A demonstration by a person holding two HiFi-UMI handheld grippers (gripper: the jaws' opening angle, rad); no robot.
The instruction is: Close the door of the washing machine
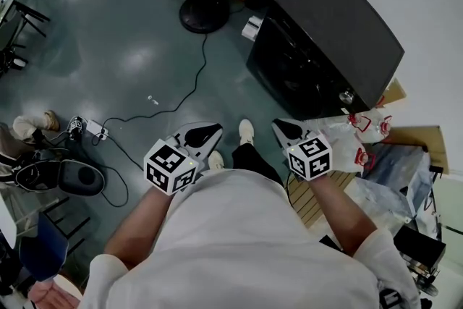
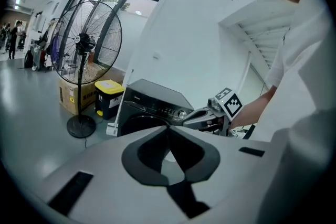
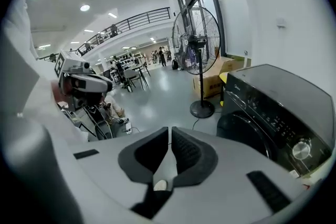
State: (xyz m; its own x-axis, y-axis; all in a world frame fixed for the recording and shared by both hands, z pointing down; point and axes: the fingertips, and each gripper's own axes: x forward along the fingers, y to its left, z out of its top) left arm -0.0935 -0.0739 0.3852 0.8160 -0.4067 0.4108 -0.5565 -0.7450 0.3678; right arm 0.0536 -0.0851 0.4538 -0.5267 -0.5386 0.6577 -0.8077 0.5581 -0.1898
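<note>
Ahead of the person, the black washing machine [image 1: 333,25] stands on the floor [image 1: 130,47], its round door [image 3: 242,134] flush with the front. Left hand-held gripper [image 1: 205,132]: jaw tips touching, empty. Right hand-held gripper [image 1: 287,128]: jaws a narrow slit apart, empty.

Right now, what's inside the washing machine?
Only the washing machine's dark round door shows, and it looks shut. Whatever is in the drum behind it is hidden.

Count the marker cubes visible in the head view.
2. One marker cube tops the left gripper; the other tops the right gripper, beside the washing machine. None seems hidden.
</note>
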